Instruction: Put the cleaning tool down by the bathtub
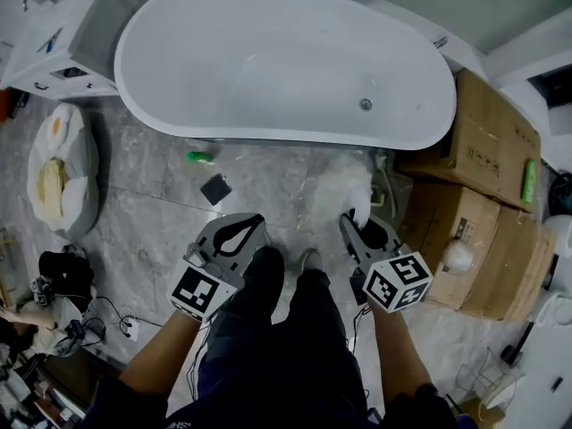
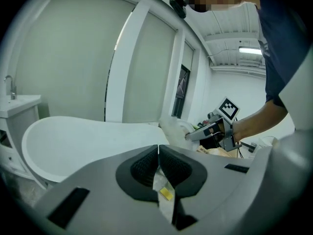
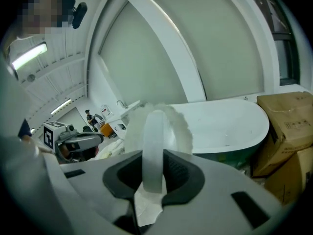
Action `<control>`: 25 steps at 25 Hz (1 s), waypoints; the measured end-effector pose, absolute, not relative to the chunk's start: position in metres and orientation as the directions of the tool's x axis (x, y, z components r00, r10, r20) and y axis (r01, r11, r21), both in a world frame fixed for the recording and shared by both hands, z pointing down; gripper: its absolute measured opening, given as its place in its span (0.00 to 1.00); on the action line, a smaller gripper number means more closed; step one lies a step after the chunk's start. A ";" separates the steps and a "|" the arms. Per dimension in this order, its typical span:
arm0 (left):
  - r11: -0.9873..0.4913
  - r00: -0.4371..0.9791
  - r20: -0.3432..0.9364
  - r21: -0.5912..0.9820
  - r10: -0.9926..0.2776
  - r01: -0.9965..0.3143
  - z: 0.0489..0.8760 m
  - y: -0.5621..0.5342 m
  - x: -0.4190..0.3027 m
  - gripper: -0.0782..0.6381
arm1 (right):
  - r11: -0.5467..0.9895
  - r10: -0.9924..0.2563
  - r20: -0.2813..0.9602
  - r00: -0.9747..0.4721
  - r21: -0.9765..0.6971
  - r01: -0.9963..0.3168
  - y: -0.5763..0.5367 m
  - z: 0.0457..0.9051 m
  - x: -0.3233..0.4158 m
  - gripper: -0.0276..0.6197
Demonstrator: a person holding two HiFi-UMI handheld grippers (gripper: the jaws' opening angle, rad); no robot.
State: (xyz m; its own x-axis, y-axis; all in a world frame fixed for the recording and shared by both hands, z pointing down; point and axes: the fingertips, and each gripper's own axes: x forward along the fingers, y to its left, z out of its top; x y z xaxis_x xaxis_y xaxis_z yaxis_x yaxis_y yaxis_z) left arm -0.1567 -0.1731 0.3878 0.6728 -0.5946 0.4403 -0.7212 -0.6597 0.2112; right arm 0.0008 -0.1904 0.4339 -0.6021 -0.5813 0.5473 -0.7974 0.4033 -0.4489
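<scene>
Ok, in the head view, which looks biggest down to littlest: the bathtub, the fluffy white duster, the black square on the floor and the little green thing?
1. bathtub, by far
2. fluffy white duster; it may be nearer the camera, so this is less sure
3. black square
4. green thing, only slightly smaller than the square

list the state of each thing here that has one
bathtub, empty
left tool, shut, nothing in it
right tool, shut on the duster's handle
duster, held up beside the bathtub, not yet put down
boxes, closed
</scene>
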 end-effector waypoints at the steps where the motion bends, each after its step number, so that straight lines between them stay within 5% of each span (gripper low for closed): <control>1: -0.667 0.679 0.448 0.216 -0.581 -0.713 0.400 -0.177 -0.158 0.15 | 0.391 -0.586 0.558 -0.587 -0.440 -0.808 -0.192 0.447 0.000 0.18; 25: -0.716 0.658 0.554 0.150 -0.510 -0.681 0.729 -0.197 -0.114 0.15 | 0.389 -0.494 0.660 -0.566 -0.414 -0.823 -0.193 0.815 0.028 0.18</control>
